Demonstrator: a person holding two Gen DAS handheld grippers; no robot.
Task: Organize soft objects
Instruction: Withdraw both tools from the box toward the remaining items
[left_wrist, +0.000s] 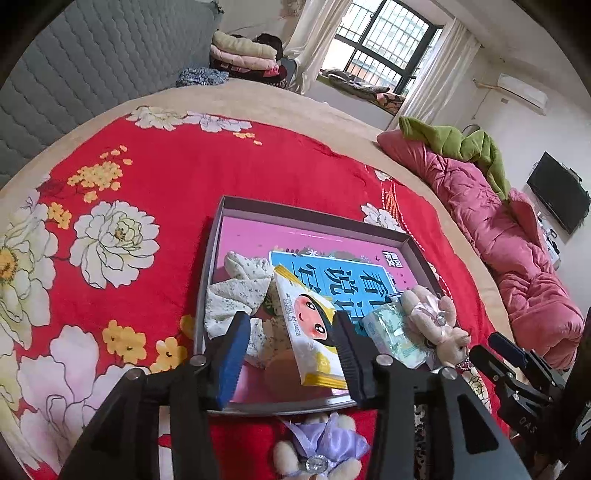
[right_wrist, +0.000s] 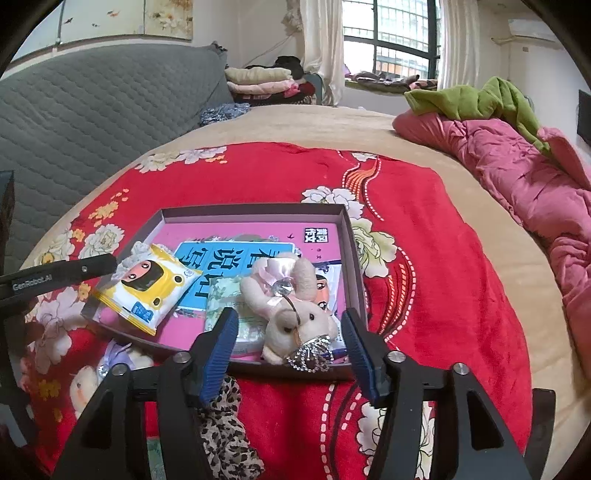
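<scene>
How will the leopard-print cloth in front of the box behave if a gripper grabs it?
The leopard-print cloth lies crumpled and folded on the red blanket, so it is probably floppy and will drape from a pinch. It looks thin, so likely light. Its bunched folds suggest a grab may catch only one layer.

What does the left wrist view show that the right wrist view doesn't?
Only the left wrist view shows the wall-mounted TV and the crumpled floral cloth in the tray's left side, clear of the wipes pack.

Only the right wrist view shows the leopard-print cloth lying on the blanket below the tray, and the silver beaded charm on the pink plush.

Both show the tray, the yellow wipes pack, the pink plush bunny, the purple plush outside the tray, and the red floral blanket.
</scene>
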